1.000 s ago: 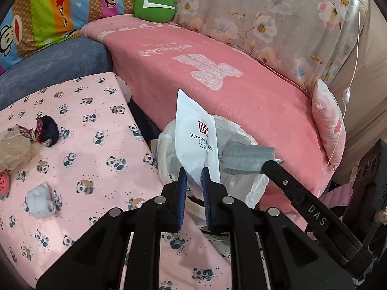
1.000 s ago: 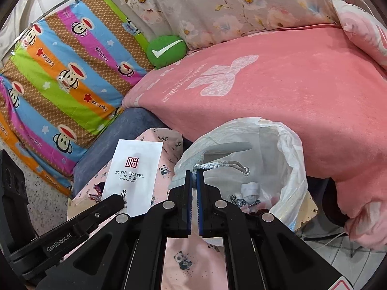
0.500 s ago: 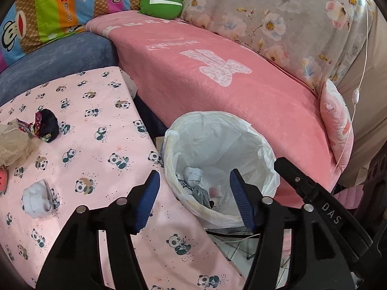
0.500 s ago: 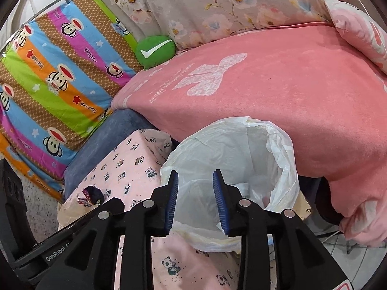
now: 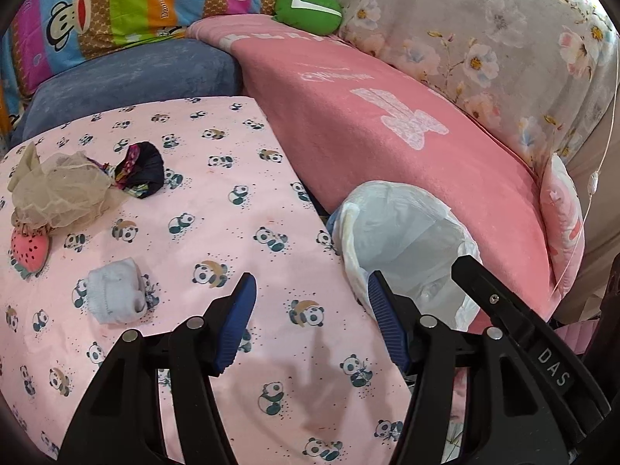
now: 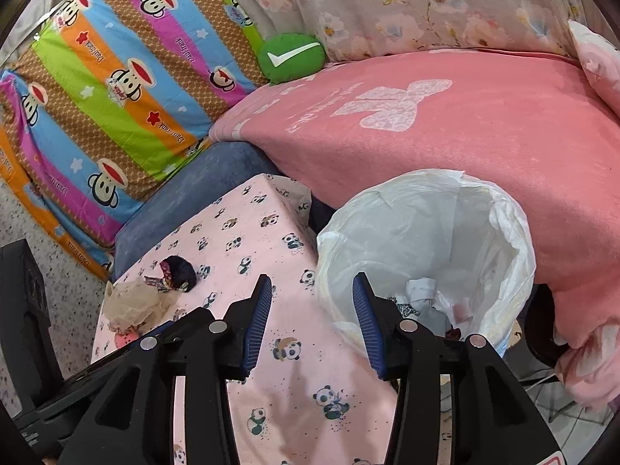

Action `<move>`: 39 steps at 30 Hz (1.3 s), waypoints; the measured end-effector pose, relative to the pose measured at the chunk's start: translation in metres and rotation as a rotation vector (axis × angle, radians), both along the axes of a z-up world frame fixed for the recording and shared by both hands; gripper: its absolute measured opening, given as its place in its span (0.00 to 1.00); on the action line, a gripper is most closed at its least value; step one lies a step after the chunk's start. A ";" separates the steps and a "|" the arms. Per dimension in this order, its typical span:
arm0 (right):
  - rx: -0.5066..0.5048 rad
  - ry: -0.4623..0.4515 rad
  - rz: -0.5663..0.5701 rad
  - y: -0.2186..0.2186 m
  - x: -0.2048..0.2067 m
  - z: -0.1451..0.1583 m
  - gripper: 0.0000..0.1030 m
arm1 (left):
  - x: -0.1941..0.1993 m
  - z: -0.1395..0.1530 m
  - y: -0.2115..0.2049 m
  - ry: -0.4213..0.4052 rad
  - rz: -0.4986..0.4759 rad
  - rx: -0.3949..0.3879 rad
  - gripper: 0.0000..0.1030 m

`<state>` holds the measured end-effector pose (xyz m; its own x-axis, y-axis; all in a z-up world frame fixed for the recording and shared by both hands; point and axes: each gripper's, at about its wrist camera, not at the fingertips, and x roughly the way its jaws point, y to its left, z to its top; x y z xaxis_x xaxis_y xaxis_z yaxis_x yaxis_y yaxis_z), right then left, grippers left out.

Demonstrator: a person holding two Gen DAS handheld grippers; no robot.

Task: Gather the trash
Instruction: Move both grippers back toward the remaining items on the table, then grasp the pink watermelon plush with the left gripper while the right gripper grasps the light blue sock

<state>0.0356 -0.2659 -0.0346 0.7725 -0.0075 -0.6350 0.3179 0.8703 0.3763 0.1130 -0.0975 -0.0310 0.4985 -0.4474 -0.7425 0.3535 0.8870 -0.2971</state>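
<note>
White sock [image 5: 114, 300], dark cloth ball [image 5: 141, 170], beige netting [image 5: 58, 190], lined bin [image 6: 426, 255] beside table

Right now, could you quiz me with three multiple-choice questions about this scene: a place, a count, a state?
1. Where is the lined bin?
A. on the panda cloth
B. beside the panda cloth's edge, before the pink blanket
C. on the blanket

2. How many loose items lie on the panda cloth?
A. one
B. four
C. eight

3. The left claw is:
A. open, empty
B. shut on paper
C. shut on a sock

Answers:
1 B, it stands off the cloth's corner.
2 B: net, dark bundle, strawberry piece, white wad.
3 A, fingers spread apart.
</note>
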 end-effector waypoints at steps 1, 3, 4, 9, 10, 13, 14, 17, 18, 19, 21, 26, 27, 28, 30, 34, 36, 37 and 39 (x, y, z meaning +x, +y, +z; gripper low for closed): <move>-0.003 0.003 0.012 0.006 0.002 0.000 0.43 | 0.000 -0.001 0.006 0.001 0.011 0.001 0.55; -0.010 0.008 0.033 0.017 0.005 0.000 0.44 | 0.001 -0.002 0.019 0.004 0.036 0.000 0.55; -0.011 0.010 0.043 0.022 0.007 0.000 0.44 | 0.002 -0.003 0.026 0.008 0.052 -0.002 0.55; -0.019 0.021 0.095 0.049 0.015 0.001 0.51 | 0.008 -0.007 0.062 0.030 0.126 -0.015 0.56; -0.019 0.020 0.105 0.055 0.016 0.001 0.53 | 0.009 -0.008 0.070 0.034 0.145 -0.018 0.56; -0.027 0.025 0.137 0.071 0.020 0.001 0.55 | 0.012 -0.012 0.094 0.045 0.198 -0.020 0.56; -0.030 0.028 0.147 0.077 0.022 0.001 0.55 | 0.013 -0.013 0.101 0.048 0.213 -0.022 0.56; -0.039 0.039 0.177 0.093 0.027 -0.001 0.55 | 0.016 -0.018 0.127 0.058 0.269 -0.028 0.56; -0.043 0.043 0.187 0.099 0.028 -0.001 0.55 | 0.016 -0.019 0.135 0.060 0.287 -0.030 0.56; -0.047 0.047 0.198 0.105 0.030 -0.002 0.56 | 0.017 -0.021 0.145 0.063 0.306 -0.031 0.56; -0.056 0.054 0.217 0.116 0.033 -0.004 0.58 | 0.018 -0.024 0.160 0.067 0.335 -0.033 0.56; -0.073 0.076 0.264 0.145 0.044 -0.011 0.59 | 0.022 -0.032 0.203 0.075 0.410 -0.040 0.56; -0.073 0.082 0.274 0.150 0.046 -0.013 0.59 | 0.024 -0.034 0.211 0.076 0.425 -0.037 0.56; -0.074 0.088 0.282 0.155 0.049 -0.015 0.59 | 0.025 -0.035 0.218 0.076 0.440 -0.030 0.56; -0.076 0.101 0.301 0.166 0.055 -0.021 0.59 | 0.029 -0.038 0.231 0.073 0.466 -0.008 0.56; -0.082 0.126 0.331 0.186 0.069 -0.030 0.59 | 0.039 -0.047 0.257 0.082 0.506 0.003 0.56; -0.085 0.140 0.345 0.195 0.076 -0.036 0.59 | 0.046 -0.053 0.269 0.093 0.522 0.002 0.56; -0.088 0.147 0.351 0.199 0.080 -0.039 0.59 | 0.050 -0.056 0.275 0.099 0.529 0.003 0.56; -0.093 0.160 0.364 0.207 0.088 -0.046 0.59 | 0.056 -0.062 0.282 0.108 0.536 0.009 0.56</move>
